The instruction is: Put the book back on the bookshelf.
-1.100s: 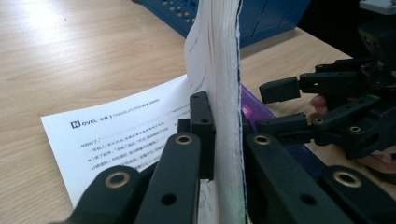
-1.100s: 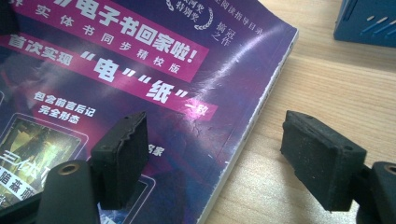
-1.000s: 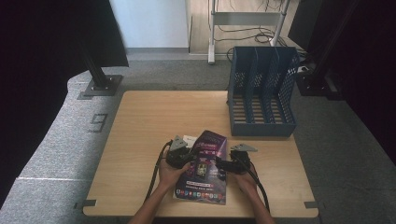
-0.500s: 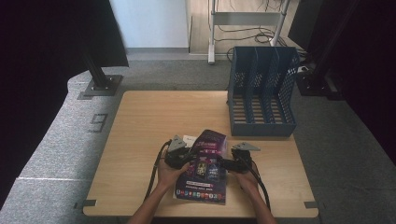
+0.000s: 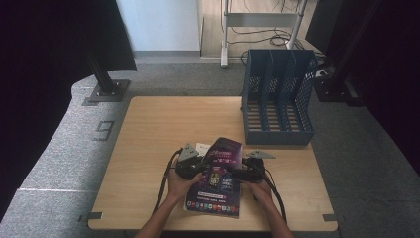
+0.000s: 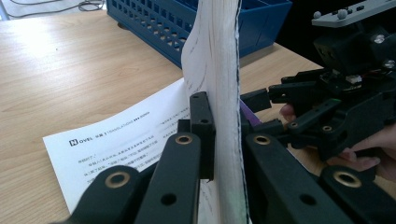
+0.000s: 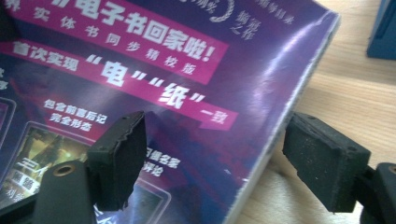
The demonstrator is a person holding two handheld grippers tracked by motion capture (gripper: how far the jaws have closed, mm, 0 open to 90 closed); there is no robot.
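The left gripper [image 6: 224, 140] pinches our magazine's [image 5: 218, 176] edge, the right gripper [image 7: 219, 158] gapes wide astride its opposite edge, just before the blue file rack [image 5: 278, 96]; we judge it light, floppy, glossy, best held near the spine.

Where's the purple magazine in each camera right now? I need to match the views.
High view: magazine at the table's near edge, between both hands.
Left gripper view: edge-on, upright between the jaws.
Right gripper view: its cover spans the left.
Shared landmark: blue file rack.
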